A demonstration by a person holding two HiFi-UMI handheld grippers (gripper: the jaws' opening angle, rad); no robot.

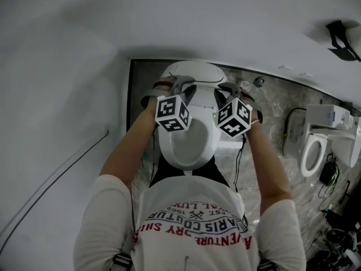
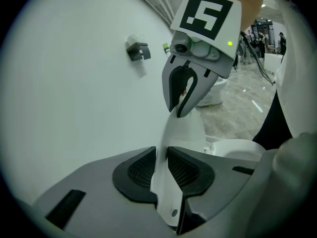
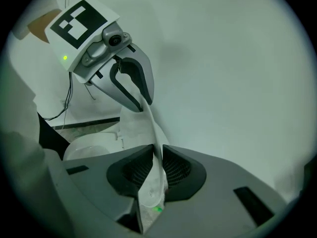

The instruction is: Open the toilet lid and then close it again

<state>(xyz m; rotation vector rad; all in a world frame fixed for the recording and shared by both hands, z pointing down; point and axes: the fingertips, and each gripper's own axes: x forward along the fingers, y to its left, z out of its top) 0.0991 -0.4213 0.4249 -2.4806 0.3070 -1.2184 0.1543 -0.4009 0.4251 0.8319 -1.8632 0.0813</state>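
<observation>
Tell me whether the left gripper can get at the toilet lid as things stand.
Yes, it looks so: the edge of the toilet lid already sits between the jaws of the left gripper, with nothing in the way.

We look down on a floor point(image 1: 277, 109) of glossy grey-brown marbled stone, edged by a dark strip point(image 1: 130, 95) where it meets the white wall. The white toilet point(image 1: 186, 145) stands directly on it, right below us and close to that wall. Well apart, to our right, a second toilet point(image 1: 314, 154) stands on the same stone, with a white box point(image 1: 330, 116) just behind it; we cannot tell whether that box rests on the floor. Black cables and dark gear point(image 1: 338, 230) lie near the lower right corner.
</observation>
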